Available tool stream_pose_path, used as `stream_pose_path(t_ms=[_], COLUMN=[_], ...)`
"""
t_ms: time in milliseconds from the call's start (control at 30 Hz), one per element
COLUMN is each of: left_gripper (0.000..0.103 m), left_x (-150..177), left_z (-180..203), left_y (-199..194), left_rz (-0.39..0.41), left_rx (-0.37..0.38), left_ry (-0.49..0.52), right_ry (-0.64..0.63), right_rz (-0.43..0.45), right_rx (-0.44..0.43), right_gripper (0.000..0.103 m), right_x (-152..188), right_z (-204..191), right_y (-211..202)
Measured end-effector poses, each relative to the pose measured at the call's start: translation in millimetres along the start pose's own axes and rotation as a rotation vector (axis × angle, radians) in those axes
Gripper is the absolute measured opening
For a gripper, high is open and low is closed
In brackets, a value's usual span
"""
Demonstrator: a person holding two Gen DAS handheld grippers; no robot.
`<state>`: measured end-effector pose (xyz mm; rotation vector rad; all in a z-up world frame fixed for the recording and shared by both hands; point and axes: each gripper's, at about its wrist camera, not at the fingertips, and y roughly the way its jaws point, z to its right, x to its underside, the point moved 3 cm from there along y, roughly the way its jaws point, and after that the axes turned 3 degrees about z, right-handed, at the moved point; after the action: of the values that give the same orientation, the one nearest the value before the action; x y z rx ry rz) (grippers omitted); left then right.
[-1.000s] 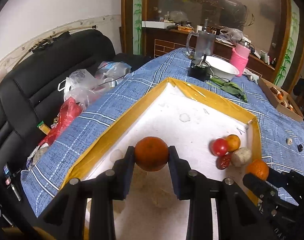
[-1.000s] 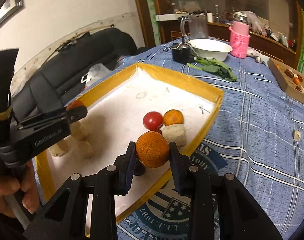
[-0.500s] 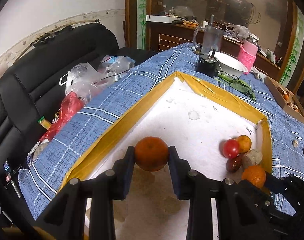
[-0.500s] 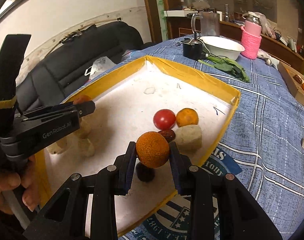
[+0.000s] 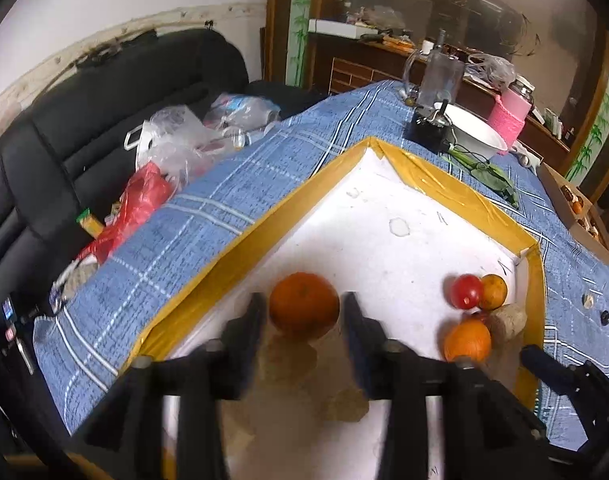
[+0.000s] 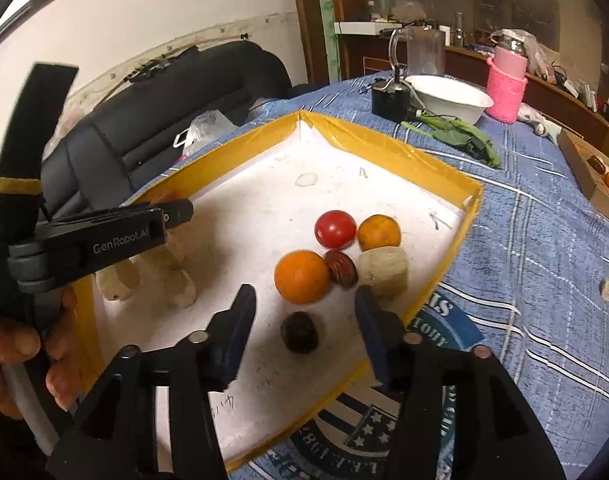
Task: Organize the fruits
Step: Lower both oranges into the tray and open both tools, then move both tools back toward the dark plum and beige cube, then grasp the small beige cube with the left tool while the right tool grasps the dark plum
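Observation:
A white tray with a yellow rim (image 6: 388, 148) lies on the blue checked tablecloth. My right gripper (image 6: 304, 312) is open; an orange (image 6: 302, 277) lies on the tray just ahead of its fingers, beside a red tomato (image 6: 335, 229), a smaller orange (image 6: 379, 233), a brown date (image 6: 340, 269), a pale lump (image 6: 386, 273) and a dark fruit (image 6: 299, 332). My left gripper (image 5: 304, 316) has its jaws slightly apart around another orange (image 5: 303, 305), with small gaps on both sides, over the tray's left part (image 5: 232, 256). The left gripper also shows in the right wrist view (image 6: 172, 212).
A white bowl (image 6: 450, 98), a pink-sleeved jar (image 6: 506, 88), a clear pitcher (image 6: 420, 54), a black device (image 6: 389, 98) and green leaves (image 6: 460, 136) stand at the table's far end. A cardboard box (image 6: 592, 184) is at the right. A black sofa with plastic bags (image 5: 172, 152) is on the left.
My right gripper opened and let its orange down onto the tray by the other fruit. My left gripper's jaws have spread a little off its orange.

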<state>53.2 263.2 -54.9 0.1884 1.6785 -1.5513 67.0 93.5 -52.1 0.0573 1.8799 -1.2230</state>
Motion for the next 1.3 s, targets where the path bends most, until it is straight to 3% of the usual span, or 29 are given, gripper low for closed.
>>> stream_pose_path(t_ms=[33,100,167,300,467,633,733,933,1033,1100,1167,1300], left_gripper=[0.079,0.083,0.086,0.088,0.089,0.09,0.09,0.091,0.091,0.091,0.091,0.091], left_x=[1,2,3,6,10,25,38,61,61,59,58,55], left_z=[-2,-6,-5,12,70,161,215,302,326,337,346,370], left_y=[-3,-13,-17,-26,-41,-43,-34,-18,-9,-5,-2,12], left_rz=[0.005,0.036,0.02,0.019,0.063,0.064,0.054,0.041,0.042,0.042,0.047,0.051], left_rx=[-0.002,-0.003,-0.002,0.011,0.072,0.173,0.212,0.283,0.289,0.304,0.309,0.316], left_ry=[-0.012,-0.048,-0.071,-0.096,0.001,0.184,0.303,0.455,0.48,0.478,0.473,0.479], right_ry=[0.001,0.008,0.038,0.132,0.313,0.49,0.569,0.553,0.523,0.517,0.495,0.475], right_rz=[0.011,0.036,0.062,0.089,0.091,0.09,0.09,0.055,0.049,0.044,0.025,0.025], right_rx=[-0.001,0.004,0.009,0.071,0.21,0.364,0.424,0.434,0.446,0.451,0.48,0.475], right_gripper=[0.056,0.059,0.07,0.076,0.077,0.077,0.072,0.058,0.056,0.048,0.023,0.021], right_x=[0,2,6,22,60,99,110,91,77,69,63,66], right_z=[1,7,19,64,156,245,291,335,347,357,363,361], right_y=[-5,-18,-34,-62,-96,-125,-134,-113,-100,-90,-84,-87])
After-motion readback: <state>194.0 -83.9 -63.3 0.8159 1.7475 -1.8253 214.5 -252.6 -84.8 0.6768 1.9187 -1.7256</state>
